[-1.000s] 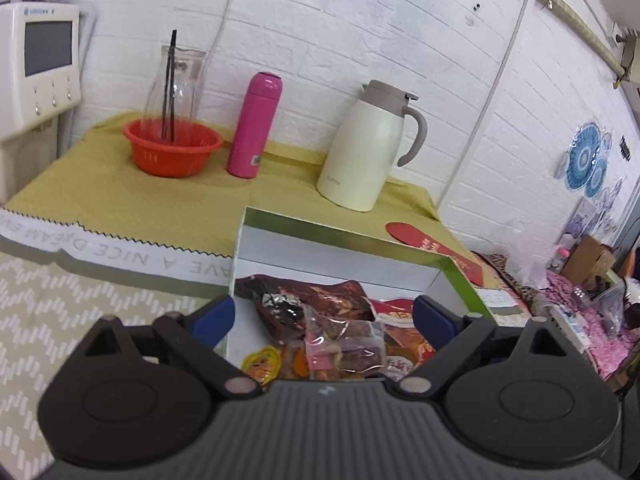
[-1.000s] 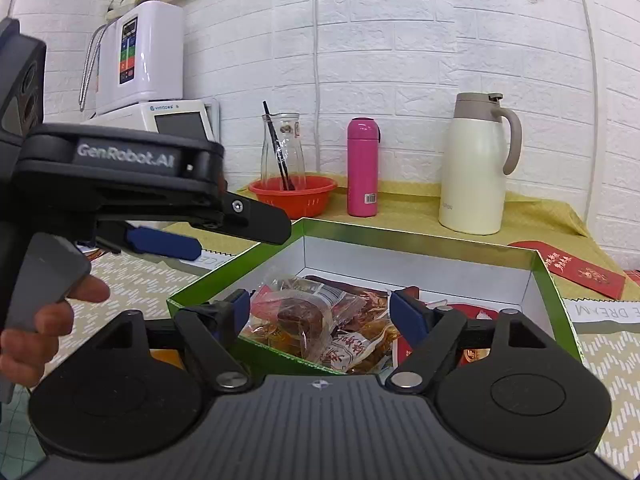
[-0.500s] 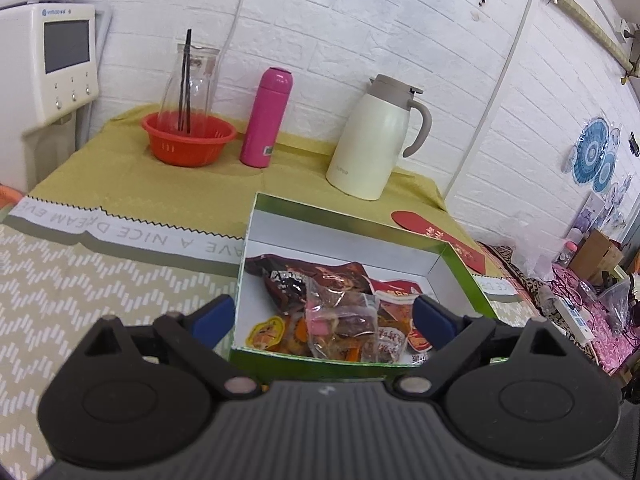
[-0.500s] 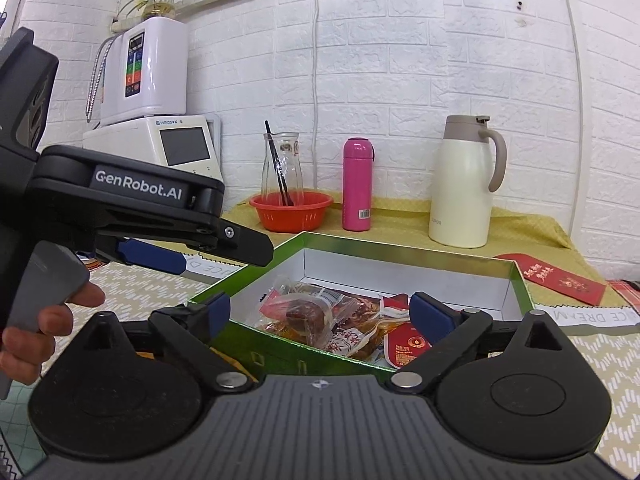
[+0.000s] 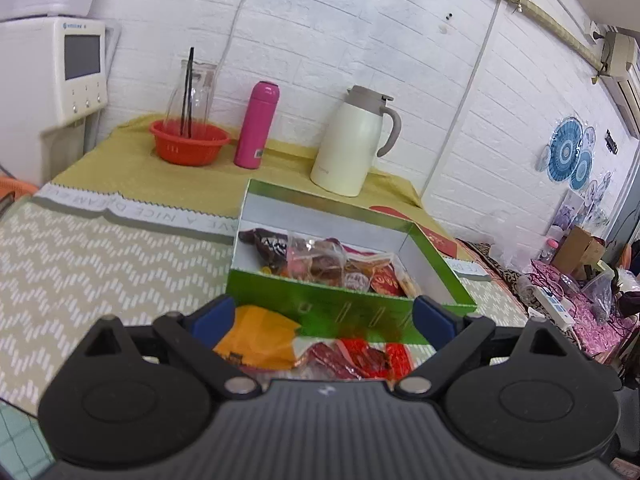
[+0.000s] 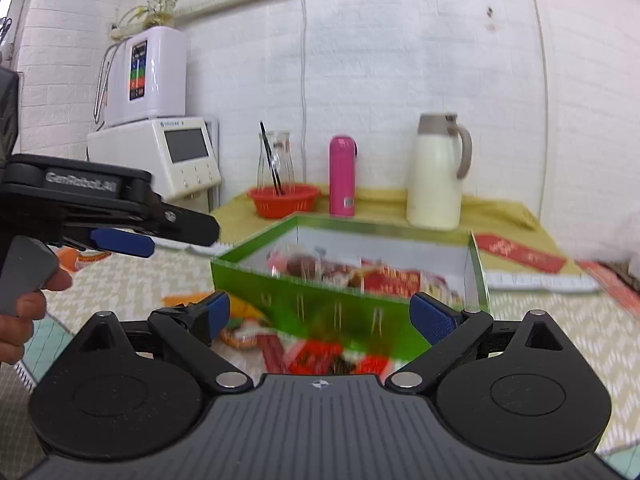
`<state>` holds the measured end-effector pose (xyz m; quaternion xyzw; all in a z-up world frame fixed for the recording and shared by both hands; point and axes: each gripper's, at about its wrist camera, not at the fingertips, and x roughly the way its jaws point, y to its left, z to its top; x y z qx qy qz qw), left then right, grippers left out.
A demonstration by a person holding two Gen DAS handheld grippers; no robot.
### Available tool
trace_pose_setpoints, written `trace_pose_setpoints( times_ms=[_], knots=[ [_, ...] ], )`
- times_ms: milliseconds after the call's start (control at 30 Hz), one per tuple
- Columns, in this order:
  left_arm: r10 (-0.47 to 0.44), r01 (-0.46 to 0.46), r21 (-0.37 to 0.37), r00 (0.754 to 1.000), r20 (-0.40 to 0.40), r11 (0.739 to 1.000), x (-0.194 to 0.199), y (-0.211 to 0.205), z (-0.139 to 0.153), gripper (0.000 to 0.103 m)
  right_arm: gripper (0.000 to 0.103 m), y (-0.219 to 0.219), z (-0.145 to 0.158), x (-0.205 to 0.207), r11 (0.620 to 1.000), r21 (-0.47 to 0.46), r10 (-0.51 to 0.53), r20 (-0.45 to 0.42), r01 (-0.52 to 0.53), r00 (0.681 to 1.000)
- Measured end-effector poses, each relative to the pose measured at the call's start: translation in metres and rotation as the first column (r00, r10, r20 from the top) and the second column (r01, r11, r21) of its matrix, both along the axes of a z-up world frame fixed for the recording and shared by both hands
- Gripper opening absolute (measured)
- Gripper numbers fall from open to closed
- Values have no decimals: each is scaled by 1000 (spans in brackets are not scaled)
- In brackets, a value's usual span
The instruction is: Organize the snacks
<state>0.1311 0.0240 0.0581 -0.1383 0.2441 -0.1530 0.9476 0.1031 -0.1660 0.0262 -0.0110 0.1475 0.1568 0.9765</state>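
Note:
A green box with white inner walls sits on the table and holds several wrapped snacks. Loose snacks lie on the table in front of it: an orange packet and red packets. My left gripper hovers open just above these loose packets, nothing between its fingers. In the right wrist view, blurred, the same box and loose red packets show, with my right gripper open before the box. The left gripper appears at the left, held by a hand.
At the back on a yellow cloth stand an orange basket with a glass jar, a pink flask and a cream jug. A white appliance stands at the left. A red envelope lies right of the box.
Both grippers have pulled back and up from over the box toward the near table edge. The loose packets in front of the box have come into view. Both stay open.

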Motion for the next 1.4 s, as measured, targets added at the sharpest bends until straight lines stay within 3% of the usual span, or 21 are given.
trace_pose_setpoints(
  times_ms=[233,567,600,633,800,900,1100,1233,1300,1333,1400],
  knots=[
    [16,-20,-45,996,-92,999,-25,12,-36,94,103,3,-30,2,999,10,38,-154,-37,987],
    [42,-63,-116,983,-177,991,-37,36,-53,94,101,34,-40,32,990,-64,112,-200,-127,973],
    [36,-58,-119,983,-181,991,-37,36,-54,94,75,35,-42,34,989,-72,112,-214,-130,970],
    [25,-48,-121,983,-184,992,-39,35,-55,94,62,36,-43,33,988,-83,106,-224,-127,969],
    [-66,32,-161,975,-212,986,-35,23,-61,94,60,32,-40,7,983,-98,131,-227,-157,965],
    [-115,75,-175,965,-234,982,-32,10,-67,94,51,27,-45,-10,983,-105,123,-236,-151,964],
    [-170,132,-165,953,-249,977,-20,-11,-71,94,56,6,-54,-29,992,-31,106,-271,-119,957],
    [-168,130,-163,954,-250,978,3,-19,-69,94,76,4,-49,-24,995,-27,88,-246,-98,965],
    [-158,119,-162,955,-253,980,15,-23,-68,94,98,7,-47,-19,995,-30,84,-233,-94,969],
    [-149,110,-160,955,-257,981,20,-24,-68,94,103,8,-46,-18,995,-29,88,-224,-97,971],
    [-145,102,-167,953,-267,981,29,-29,-68,94,103,10,-44,-14,994,-28,96,-215,-105,972]
  ],
)
